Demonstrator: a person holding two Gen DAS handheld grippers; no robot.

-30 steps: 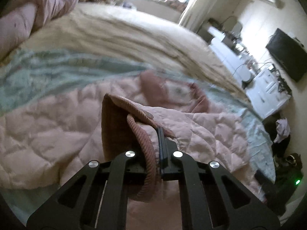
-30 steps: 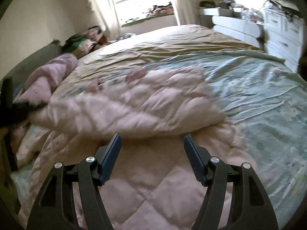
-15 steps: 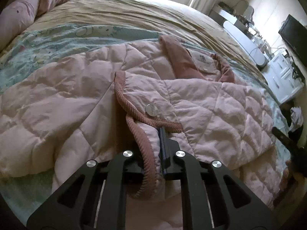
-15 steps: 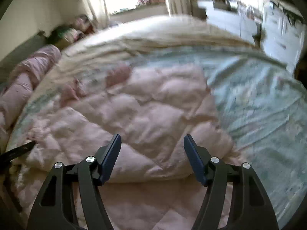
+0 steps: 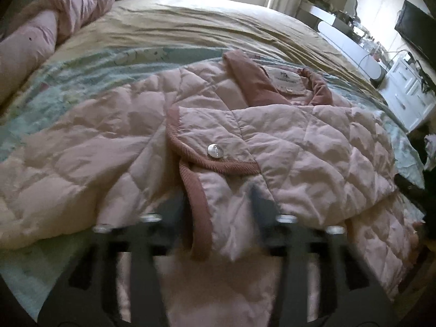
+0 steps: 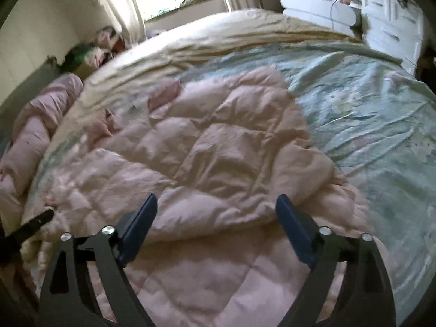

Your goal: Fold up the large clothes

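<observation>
Pink quilted jacket [image 5: 286,147] lies on the bed [image 5: 190,24], sleeve folded across its front. Left gripper [image 5: 218,212] released — jaws blurred, spread either side of the cuff [image 5: 199,204]. Right gripper [image 6: 216,226] spread, empty. Risk: puffy sleeve springs back, or a finger snags the cuff.

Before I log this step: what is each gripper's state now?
Left gripper: open, jacket cuff between its fingers.
Right gripper: open, holding nothing.

One pink quilted jacket [image 5: 286,147] lies on one bed [image 5: 190,27], showing one silver button [image 5: 215,151] and one label [image 5: 286,81]. One rolled pink blanket [image 5: 41,35] lies far left. Two grippers [image 6: 216,218] [image 5: 218,207].
</observation>
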